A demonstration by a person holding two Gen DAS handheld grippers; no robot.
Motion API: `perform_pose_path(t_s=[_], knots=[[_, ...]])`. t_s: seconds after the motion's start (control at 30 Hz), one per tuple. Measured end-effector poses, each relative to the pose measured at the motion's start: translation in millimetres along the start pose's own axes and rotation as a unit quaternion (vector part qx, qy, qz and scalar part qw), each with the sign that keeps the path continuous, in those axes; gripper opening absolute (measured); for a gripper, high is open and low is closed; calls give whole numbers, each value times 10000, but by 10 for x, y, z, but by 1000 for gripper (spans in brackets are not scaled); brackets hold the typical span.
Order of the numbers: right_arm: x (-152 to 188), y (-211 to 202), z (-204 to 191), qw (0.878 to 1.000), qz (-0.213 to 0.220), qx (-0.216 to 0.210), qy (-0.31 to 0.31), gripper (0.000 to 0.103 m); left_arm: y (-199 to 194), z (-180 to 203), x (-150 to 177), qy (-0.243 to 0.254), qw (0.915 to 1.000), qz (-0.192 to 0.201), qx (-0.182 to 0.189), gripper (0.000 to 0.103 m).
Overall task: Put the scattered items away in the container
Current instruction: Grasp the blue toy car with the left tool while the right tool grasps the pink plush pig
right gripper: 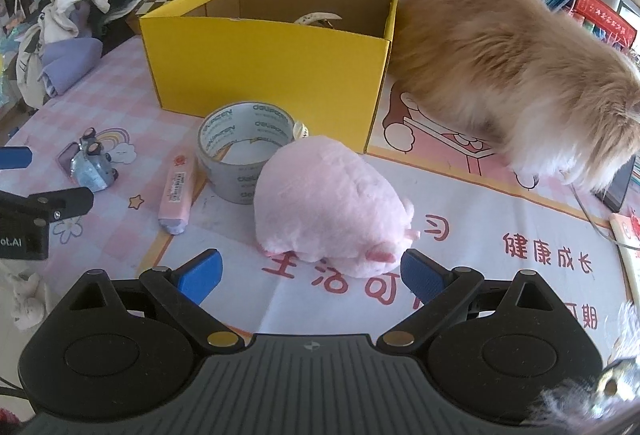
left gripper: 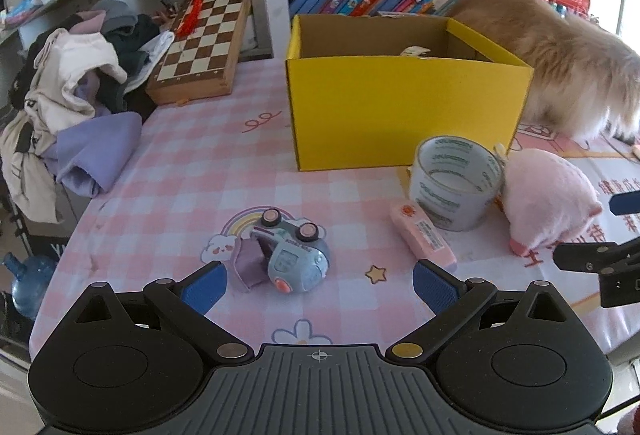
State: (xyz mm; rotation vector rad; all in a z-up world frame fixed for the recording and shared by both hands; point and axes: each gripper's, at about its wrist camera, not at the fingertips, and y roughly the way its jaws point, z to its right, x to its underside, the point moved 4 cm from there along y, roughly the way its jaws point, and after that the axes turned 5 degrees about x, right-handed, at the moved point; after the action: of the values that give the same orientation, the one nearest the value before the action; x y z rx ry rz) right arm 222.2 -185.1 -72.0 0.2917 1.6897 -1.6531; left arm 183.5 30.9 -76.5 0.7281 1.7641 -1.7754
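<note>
Both grippers' jaws gape empty; the yellow box (right gripper: 272,63) wall hides most of its pale contents.

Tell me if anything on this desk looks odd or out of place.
Yes. A furry orange animal, probably a cat, stands on the table right against the yellow box, close to the tidying. The toy car also lies overturned, wheels up, just ahead of the left gripper.
</note>
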Motion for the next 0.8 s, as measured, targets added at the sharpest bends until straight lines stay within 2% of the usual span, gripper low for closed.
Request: perform_pose_path(t_s=[0.8], knots=[[-238,431,178,9996,-275,-49,-66,97,466,-209,-104,-336,9983,-325,-342,100]])
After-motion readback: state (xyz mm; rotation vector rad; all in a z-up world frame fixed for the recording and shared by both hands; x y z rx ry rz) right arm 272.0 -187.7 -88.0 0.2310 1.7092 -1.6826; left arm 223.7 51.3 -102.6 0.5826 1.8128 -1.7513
